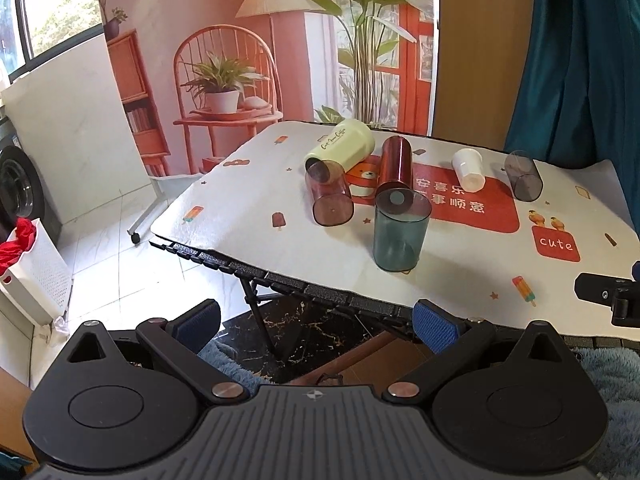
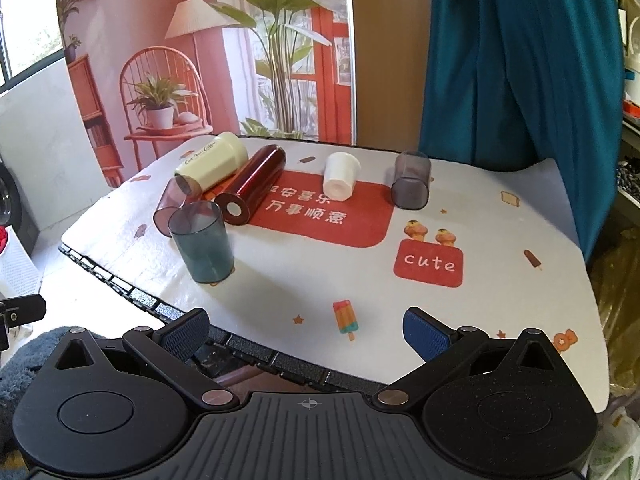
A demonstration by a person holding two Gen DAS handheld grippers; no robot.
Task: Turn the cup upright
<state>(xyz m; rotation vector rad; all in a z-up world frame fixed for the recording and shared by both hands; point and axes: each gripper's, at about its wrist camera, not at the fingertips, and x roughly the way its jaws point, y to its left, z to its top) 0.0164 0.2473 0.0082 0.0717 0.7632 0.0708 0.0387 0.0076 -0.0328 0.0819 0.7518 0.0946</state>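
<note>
Hovering near the front edge of the table (image 2: 520, 300), the right gripper (image 2: 308, 332) has its blue-padded fingers spread wide with nothing between them, and the left gripper (image 1: 316, 324) hangs just off the table's near left edge, its fingers likewise spread wide and holding nothing. A white cloth (image 2: 304, 288) printed with popsicles, stars and a small red "cute" patch (image 2: 429, 263) covers the tabletop. Nearest of the cups, toward the left, a teal translucent cup (image 2: 203, 246) stands upright with its mouth up. Just behind it and to its left, a pink translucent cup (image 2: 173, 205) lies on its side, mouth facing near. Beside that on the right, a dark red metallic cup (image 2: 254, 186) lies on its side, its end pointing near, resting partly on the large red panel with white characters (image 2: 320, 212). Farther back on the left, a cream cup with script lettering (image 2: 214, 164) lies on its side, close against the red one. Right of these, a small white cup (image 2: 340, 176) lies tipped over on the red panel. Farther right and apart from the rest, a grey translucent cup (image 2: 412, 180) also lies on its side. Beyond the table's far edge hang a printed backdrop of a lamp, chair and plants (image 2: 192, 60) and a teal curtain (image 2: 520, 60)
</note>
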